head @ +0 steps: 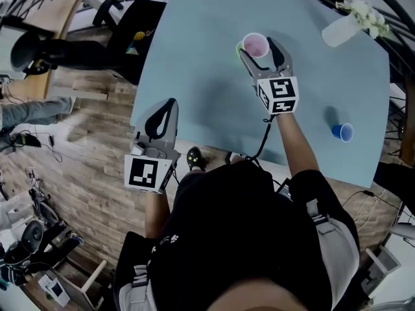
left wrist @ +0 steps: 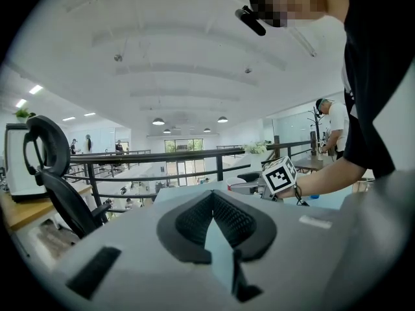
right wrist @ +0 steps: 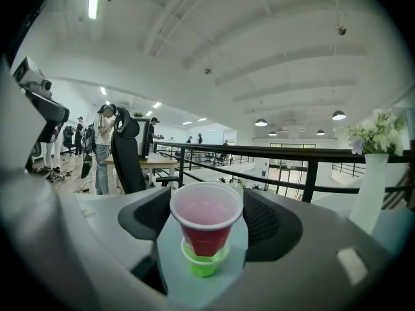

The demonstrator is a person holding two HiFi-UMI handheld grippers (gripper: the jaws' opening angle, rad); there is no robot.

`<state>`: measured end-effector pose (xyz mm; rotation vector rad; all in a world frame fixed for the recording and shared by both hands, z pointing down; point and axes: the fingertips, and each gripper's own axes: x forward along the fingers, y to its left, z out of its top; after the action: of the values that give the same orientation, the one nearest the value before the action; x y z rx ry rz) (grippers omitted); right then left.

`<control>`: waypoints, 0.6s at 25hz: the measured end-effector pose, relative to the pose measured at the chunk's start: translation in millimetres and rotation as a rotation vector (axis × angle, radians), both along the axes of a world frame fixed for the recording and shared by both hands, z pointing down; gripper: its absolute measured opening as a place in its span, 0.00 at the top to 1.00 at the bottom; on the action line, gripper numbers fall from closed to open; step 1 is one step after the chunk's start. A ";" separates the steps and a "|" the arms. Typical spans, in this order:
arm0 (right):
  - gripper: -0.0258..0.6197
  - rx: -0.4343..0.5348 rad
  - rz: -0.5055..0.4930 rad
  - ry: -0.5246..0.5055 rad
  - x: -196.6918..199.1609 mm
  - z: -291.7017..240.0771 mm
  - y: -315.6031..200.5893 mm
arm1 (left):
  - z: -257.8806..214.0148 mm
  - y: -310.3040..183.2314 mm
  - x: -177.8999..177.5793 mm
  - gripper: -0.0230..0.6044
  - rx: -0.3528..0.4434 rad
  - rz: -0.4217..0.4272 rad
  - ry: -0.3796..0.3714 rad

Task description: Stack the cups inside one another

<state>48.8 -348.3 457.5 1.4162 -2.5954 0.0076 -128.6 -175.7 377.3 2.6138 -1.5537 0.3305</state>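
Person (head: 259, 238) in a black top fills the bottom of the head view, arms reaching forward with a gripper in each hand. Ahead lies a pale blue table (head: 207, 76).

Right gripper (head: 260, 50) is out over the middle of the table. Its jaws stand wide apart with a red cup (right wrist: 206, 222) upright between them, and in the right gripper view both pads meet the cup's rim, one on each side. The red cup's base sits inside a green cup (right wrist: 204, 262), which is upright under it. Only the lowest part of the red cup is in the green one; most of it stands above the green rim.

Left gripper (head: 170, 105) is at the near left edge of the table, well apart from the cups. Its jaws are closed, tips together, with nothing between them.

A blue cup (head: 342, 132) stands alone on the right side of the table, well apart from the other two cups. A white vase (head: 340, 31) with pale flowers is at the table's far right corner. Beyond the table's left edge are a wood floor (head: 91, 167) and a black chair (head: 126, 37).
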 end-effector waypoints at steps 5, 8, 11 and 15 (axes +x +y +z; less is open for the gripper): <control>0.40 -0.041 -0.006 0.008 -1.9 20.6 -11.6 | 1.4 -6.1 -6.4 0.98 -0.015 -0.027 -0.010; 0.40 -0.067 -0.009 0.010 -3.0 32.7 -15.9 | 2.1 -9.2 -9.2 0.98 -0.019 -0.039 -0.016; 0.40 -0.091 -0.013 0.016 -3.8 44.4 -20.9 | 3.1 -12.7 -8.9 0.98 -0.020 -0.046 -0.020; 0.40 -0.116 -0.022 0.030 -7.9 58.4 -23.3 | 4.3 -13.3 -11.0 0.98 -0.027 -0.059 -0.025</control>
<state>40.9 -371.6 515.9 1.3376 -2.5414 0.1307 -139.6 -189.0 381.6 2.5469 -1.6190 0.3783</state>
